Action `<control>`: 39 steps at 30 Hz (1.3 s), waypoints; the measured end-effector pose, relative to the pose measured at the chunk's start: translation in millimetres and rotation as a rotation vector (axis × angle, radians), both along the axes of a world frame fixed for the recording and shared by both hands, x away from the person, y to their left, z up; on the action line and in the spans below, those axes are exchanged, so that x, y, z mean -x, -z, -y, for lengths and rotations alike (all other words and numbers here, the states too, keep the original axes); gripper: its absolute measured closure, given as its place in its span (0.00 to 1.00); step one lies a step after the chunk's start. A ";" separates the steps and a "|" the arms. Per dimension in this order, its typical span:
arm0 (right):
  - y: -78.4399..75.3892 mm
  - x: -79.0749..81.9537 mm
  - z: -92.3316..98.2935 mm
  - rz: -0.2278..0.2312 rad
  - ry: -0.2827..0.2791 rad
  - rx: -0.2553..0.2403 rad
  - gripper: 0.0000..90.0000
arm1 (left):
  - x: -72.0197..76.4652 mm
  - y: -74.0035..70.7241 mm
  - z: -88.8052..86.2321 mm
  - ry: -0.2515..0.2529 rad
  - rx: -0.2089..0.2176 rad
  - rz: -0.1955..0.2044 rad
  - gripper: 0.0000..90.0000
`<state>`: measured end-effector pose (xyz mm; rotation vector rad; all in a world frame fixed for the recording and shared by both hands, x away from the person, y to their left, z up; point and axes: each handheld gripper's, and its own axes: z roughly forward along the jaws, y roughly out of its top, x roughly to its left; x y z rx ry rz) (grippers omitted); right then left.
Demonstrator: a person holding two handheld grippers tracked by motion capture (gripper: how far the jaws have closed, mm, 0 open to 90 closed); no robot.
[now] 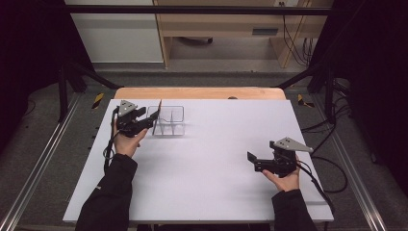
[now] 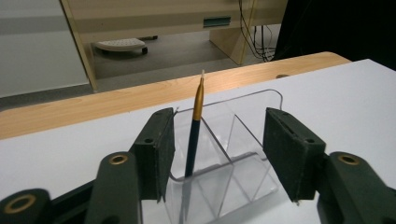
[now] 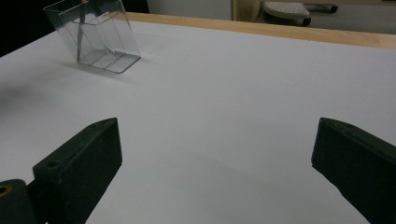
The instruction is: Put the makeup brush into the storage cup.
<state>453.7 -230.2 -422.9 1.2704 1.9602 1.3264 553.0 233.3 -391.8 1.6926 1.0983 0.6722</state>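
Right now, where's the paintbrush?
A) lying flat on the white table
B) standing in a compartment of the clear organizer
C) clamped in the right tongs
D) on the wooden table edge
B: in the left gripper view the paintbrush stands tip up inside the clear organizer, between the open left tongs, whose pads don't press on it.

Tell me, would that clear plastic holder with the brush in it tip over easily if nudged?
Probably. The clear holder looks thin-walled and light, so a push would likely slide it on the smooth white table. The brush leans in one end compartment and rises above the rim, so it may rattle or shift the balance.
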 end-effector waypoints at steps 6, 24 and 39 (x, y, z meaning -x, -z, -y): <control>-1.0 0.6 1.0 0.005 0.000 -0.001 0.02 | 15.5 3.5 4.0 0.021 -0.017 -0.014 0.38; -4.2 2.7 3.8 0.026 -0.002 -0.007 0.02 | 63.8 8.2 6.5 0.070 -0.012 0.004 0.22; -5.6 5.0 5.4 0.031 -0.019 -0.008 0.02 | 89.8 24.4 2.3 0.089 -0.044 -0.039 0.13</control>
